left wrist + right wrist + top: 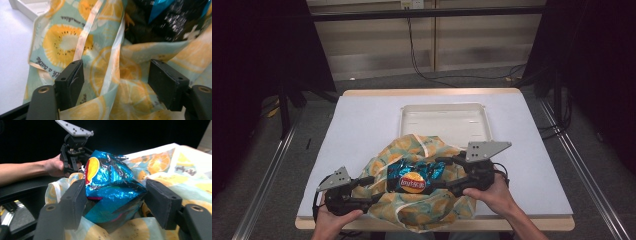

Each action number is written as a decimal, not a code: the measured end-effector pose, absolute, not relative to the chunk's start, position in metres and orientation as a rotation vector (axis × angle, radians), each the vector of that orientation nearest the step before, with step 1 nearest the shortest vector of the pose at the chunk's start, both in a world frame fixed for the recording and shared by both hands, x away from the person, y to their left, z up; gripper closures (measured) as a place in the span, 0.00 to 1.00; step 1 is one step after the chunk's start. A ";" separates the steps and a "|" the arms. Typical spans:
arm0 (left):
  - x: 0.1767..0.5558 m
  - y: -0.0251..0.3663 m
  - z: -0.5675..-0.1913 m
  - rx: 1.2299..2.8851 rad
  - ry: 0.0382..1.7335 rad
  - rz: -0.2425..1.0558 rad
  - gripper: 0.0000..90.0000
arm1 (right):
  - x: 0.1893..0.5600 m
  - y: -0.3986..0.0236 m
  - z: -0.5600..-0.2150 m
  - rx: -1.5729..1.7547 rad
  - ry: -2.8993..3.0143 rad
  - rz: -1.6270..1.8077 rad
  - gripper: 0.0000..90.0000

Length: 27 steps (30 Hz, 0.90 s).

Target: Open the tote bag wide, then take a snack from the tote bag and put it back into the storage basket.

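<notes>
Chip bag [413,179] lies on the fruit-print tote [422,210] at the table's [362,130] near edge, tote overhanging it. Bag's long axis runs left-right, logo up. Left gripper [371,190] open, tote fabric between its jaws, pads off. Right gripper [446,174] open, straddling the bag's end. White tray [444,122] behind, bare tabletop either side

You have one shiny blue foil crisp packet [413,179], lying on one pale green cloth bag printed with orange citrus slices [432,210]. You have one shallow white rectangular plastic tray [445,108] beyond them, and one white-topped table [362,120] under it all. You hold two black two-jaw grippers, one per hand.
</notes>
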State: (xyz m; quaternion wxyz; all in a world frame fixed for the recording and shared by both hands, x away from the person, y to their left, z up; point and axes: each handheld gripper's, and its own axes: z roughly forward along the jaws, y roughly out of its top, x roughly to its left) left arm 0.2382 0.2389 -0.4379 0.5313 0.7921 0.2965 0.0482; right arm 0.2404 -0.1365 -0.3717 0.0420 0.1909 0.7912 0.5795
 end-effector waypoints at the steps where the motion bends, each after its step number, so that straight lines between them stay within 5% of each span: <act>1: 0.238 0.240 -0.437 1.879 0.712 0.131 0.31 | 0.241 -0.135 -0.372 0.587 2.428 1.773 0.36; 8: 0.238 0.241 -0.435 1.854 0.722 0.158 0.26 | 0.245 -0.128 -0.379 0.611 2.470 1.762 0.37; 27: 0.235 0.245 -0.435 1.862 0.743 0.201 0.20 | 0.246 -0.123 -0.379 0.663 2.440 1.771 0.65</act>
